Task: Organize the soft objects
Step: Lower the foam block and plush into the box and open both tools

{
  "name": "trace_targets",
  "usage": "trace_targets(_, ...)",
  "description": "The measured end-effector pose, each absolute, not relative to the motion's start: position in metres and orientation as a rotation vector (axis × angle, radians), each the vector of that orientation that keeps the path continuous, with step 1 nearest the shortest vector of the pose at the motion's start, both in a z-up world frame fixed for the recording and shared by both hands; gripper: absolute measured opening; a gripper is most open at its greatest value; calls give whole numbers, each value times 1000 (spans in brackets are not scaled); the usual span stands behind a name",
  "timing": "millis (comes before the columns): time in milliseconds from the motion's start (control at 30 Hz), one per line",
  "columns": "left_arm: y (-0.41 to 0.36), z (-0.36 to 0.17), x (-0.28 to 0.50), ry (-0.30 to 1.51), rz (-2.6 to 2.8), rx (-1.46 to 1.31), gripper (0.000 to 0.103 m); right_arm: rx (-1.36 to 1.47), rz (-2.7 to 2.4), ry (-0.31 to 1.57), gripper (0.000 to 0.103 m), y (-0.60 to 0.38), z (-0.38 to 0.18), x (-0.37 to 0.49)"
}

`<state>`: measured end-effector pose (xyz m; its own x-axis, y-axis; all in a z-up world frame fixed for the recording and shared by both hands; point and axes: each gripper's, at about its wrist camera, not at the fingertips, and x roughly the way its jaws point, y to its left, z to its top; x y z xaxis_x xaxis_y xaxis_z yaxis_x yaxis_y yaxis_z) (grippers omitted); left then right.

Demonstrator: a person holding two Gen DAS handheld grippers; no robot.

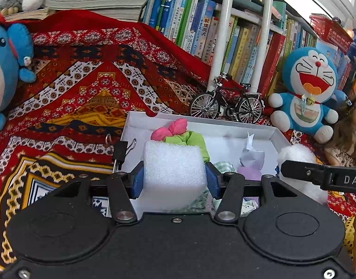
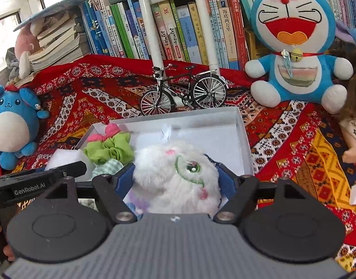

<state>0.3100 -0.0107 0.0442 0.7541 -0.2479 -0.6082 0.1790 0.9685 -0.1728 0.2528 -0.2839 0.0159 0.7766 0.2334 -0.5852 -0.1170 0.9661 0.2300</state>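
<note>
My left gripper (image 1: 174, 176) is shut on a white foam block (image 1: 174, 169) and holds it over the near left part of the white box (image 1: 280, 137). My right gripper (image 2: 175, 176) is shut on a fluffy white plush toy (image 2: 178, 174) with a green stitched eye, over the box (image 2: 243, 134). In the box lie a pink scrunchie (image 1: 172, 129), a green scrunchie (image 2: 109, 150), a green checked cloth (image 1: 224, 166), a lilac soft item (image 1: 248, 173) and a white paper piece (image 1: 250, 141). The plush also shows in the left wrist view (image 1: 298, 158), behind the right gripper's finger.
The box sits on a red patterned cloth (image 1: 84, 88). A model bicycle (image 2: 182, 93) stands just behind it. A Doraemon plush (image 2: 294, 46) sits at the back right, a doll (image 1: 350, 134) right, a blue round plush (image 2: 11, 125) left. A binder clip (image 1: 122, 148) grips the box's left edge. Bookshelf behind.
</note>
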Motion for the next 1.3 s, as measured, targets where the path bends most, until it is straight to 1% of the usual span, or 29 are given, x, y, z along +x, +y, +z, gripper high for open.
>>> trace_targets(533,-18,28,326,697,-209,-77,52,248,184,680,79,-293,5,271)
trace_targets(667,-16,27,325,697,-204,-77,58,251,189,682,80,-293,4,271)
trace_targets(700,-16,27,324,697,-204,-79,62,254,189,681,80,-293,4,271)
trace_targets(733,-15,27,323,695,-205,-82,64,254,188,680,83,-293,4,270)
trace_targets(800,-13,29,321,685,-202,-90,73,253,192,677,86,-294,4,269)
trace_targets(900,-11,33,317,677,-205,-101,76,263,204,669,90,-296,6,265)
trace_targets(1067,-10,43,306,655,-212,-100,82,265,219,649,92,-299,13,256)
trace_targets(1133,-10,49,300,644,-218,-91,83,256,224,638,94,-300,16,252)
trace_targets(1300,-11,64,286,621,-227,-80,84,249,244,614,95,-301,27,240)
